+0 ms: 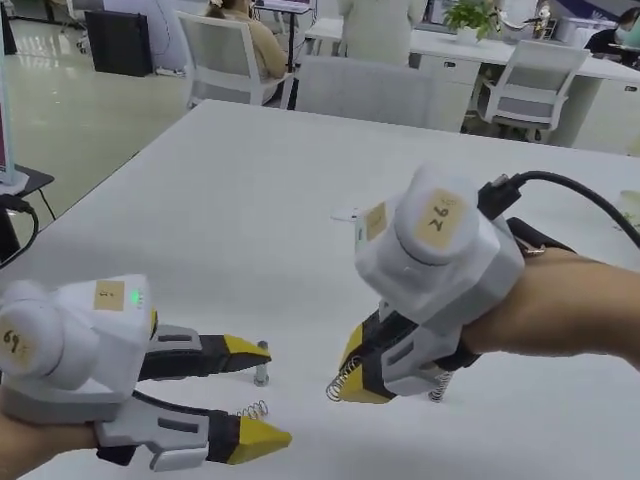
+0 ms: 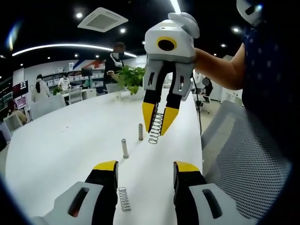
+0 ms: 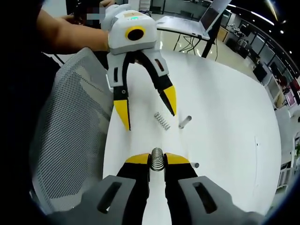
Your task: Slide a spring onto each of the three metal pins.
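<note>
My right gripper (image 1: 352, 392) is shut on a metal spring (image 1: 340, 378), held tilted just above the white table (image 1: 250, 200). In the right gripper view the spring (image 3: 158, 161) sits pinched between the yellow tips. My left gripper (image 1: 278, 393) stands open at the lower left, with a loose spring (image 1: 253, 408) lying on the table between its jaws. A bare metal pin (image 1: 261, 366) stands just beyond its upper jaw. In the left gripper view the bare pin (image 2: 124, 148) stands upright, and a second pin (image 2: 140, 131) behind it carries a spring.
Grey mesh chairs (image 1: 372, 92) stand along the table's far edge, and one chair (image 2: 239, 154) is close beside the near edge. A black cable (image 1: 575, 190) trails from the right gripper. People sit at desks in the background.
</note>
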The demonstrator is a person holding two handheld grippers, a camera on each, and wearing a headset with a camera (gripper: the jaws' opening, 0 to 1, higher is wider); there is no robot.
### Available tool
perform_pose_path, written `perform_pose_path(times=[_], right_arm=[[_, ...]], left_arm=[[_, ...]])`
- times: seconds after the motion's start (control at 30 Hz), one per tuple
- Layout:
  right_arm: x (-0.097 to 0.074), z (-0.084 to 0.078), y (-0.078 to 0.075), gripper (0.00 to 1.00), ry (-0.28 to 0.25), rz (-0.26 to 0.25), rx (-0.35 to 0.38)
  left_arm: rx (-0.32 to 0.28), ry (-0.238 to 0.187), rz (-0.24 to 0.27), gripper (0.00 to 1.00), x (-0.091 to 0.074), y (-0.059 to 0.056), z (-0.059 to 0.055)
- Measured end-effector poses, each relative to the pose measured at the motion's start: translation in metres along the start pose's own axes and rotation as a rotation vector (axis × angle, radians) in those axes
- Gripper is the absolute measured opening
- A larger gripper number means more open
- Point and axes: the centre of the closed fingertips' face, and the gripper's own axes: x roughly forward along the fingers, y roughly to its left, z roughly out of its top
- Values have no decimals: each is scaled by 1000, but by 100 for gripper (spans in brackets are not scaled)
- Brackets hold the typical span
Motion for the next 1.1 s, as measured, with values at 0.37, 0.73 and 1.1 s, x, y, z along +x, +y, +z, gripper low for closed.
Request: perform_pose_path(times=[0.37,0.73,1.1], right_arm=[[-3,-8,-1,9,20,-1,6],[-4,-16,-3,9,38,2,17],[-3,-22,-5,9,60,12,24]], left_arm=[[-43,-8,59,50,-12,9,-7],[-71,-7,90,59,-15,13,-15],[-92,-2,104,64,-15,12,-22]])
